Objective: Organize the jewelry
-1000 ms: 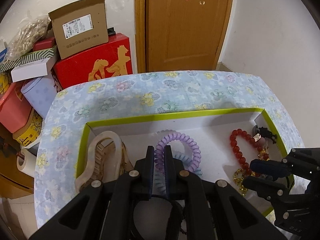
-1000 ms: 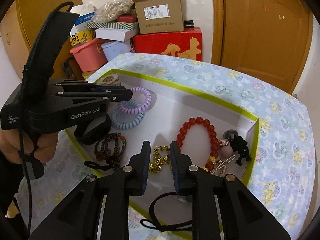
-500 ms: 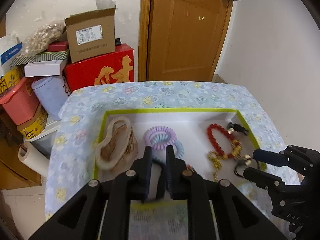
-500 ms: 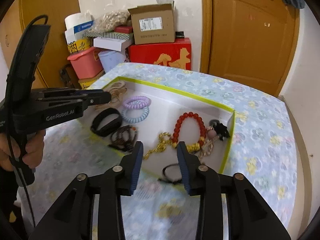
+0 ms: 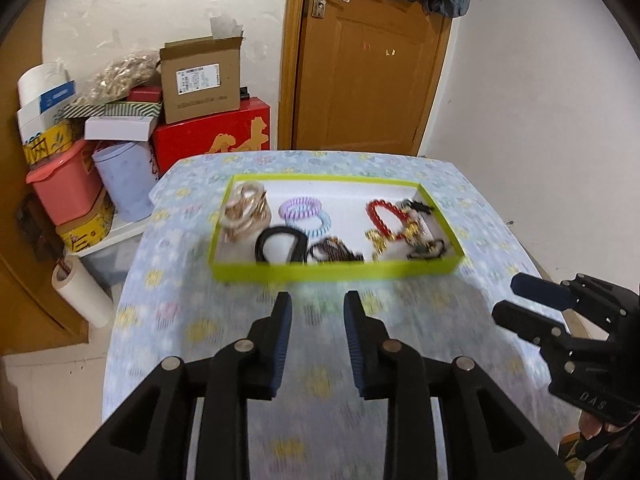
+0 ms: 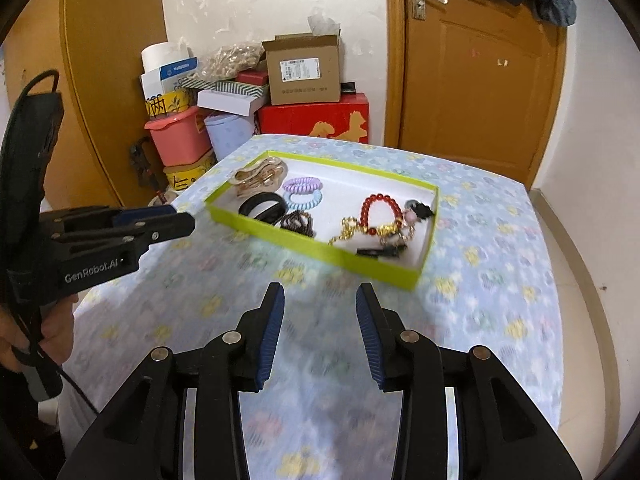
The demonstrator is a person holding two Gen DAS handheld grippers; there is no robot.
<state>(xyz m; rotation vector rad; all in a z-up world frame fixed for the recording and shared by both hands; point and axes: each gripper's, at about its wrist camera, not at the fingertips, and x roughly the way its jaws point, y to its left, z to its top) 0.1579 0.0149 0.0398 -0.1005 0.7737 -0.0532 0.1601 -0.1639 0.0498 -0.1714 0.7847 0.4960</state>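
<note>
A shallow green-rimmed tray (image 5: 336,270) (image 6: 320,254) sits on the flowered tablecloth. In it lie a gold and cream bangle pile (image 5: 245,214), purple (image 5: 300,206) and blue coil hair ties, a black band (image 5: 280,244), a dark bead bracelet (image 5: 336,252), a red bead bracelet (image 5: 384,216) (image 6: 380,208), a gold chain (image 6: 348,228) and black clips. My left gripper (image 5: 316,308) is open and empty, held back from the tray's near edge. My right gripper (image 6: 320,300) is open and empty, also short of the tray; it shows in the left wrist view (image 5: 520,300).
The table (image 6: 500,280) stands in a corner by a wooden door (image 5: 368,60). Stacked boxes (image 5: 200,76), a red box, a pink bin (image 5: 64,180) and a paper roll (image 5: 80,292) stand to the left of the table.
Both grippers have pulled up and back from inside the tray and have opened wider. The whole tray now lies ahead of them.
</note>
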